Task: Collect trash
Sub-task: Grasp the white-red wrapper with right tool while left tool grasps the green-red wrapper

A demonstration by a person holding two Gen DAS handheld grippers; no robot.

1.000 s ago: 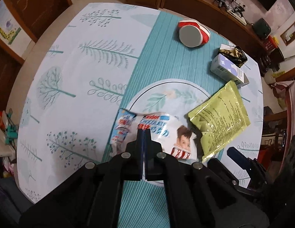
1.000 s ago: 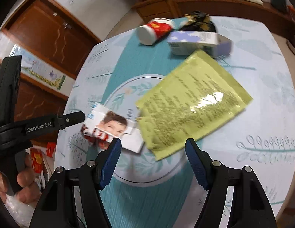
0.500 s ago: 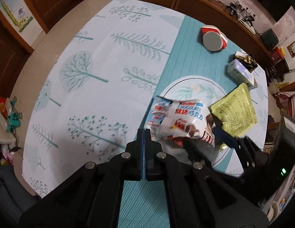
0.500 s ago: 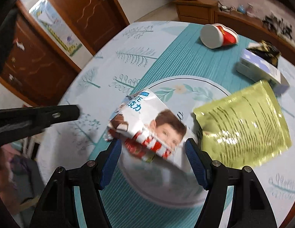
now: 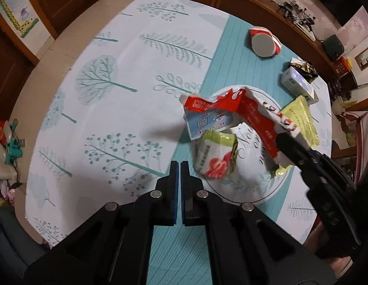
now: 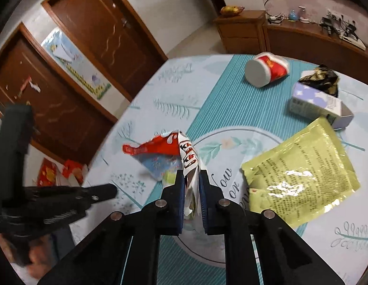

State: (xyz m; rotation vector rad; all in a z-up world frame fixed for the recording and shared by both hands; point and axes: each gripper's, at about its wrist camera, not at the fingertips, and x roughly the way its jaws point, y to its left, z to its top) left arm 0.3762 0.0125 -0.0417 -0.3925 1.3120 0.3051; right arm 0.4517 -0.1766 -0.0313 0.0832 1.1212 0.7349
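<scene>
The right gripper (image 6: 192, 185) is closing on the chocolate wrapper (image 6: 187, 159) — the crinkled white and red foil is squeezed between the two blue pads, and the rest of it is lifted off the table, sticking up and out past the fingertips. It is held by one edge, most likely so that it can be carried away as trash without being dropped. In the left wrist view the same wrapper (image 5: 231, 116) is seen hanging in the air above the round printed ring on the tablecloth (image 5: 127, 76), pinched at its right end by the right gripper (image 5: 285, 140).

The left gripper (image 5: 178, 166) is shut with nothing in it. It is pointed down at the cloth, just beside a small green and white packet (image 5: 216, 156) with a red picture on it. This packet is lying on the cloth under the lifted wrapper, so it can probably be picked up next.

Farther out, more trash is waiting to be collected — a flat yellow-green pouch (image 6: 300, 175) next to the ring, a small white box (image 6: 319, 104) beyond it with a dark crumpled wrapper (image 6: 321, 78) at its far end, and a red and white paper cup (image 6: 267, 70) tipped on its side.
</scene>
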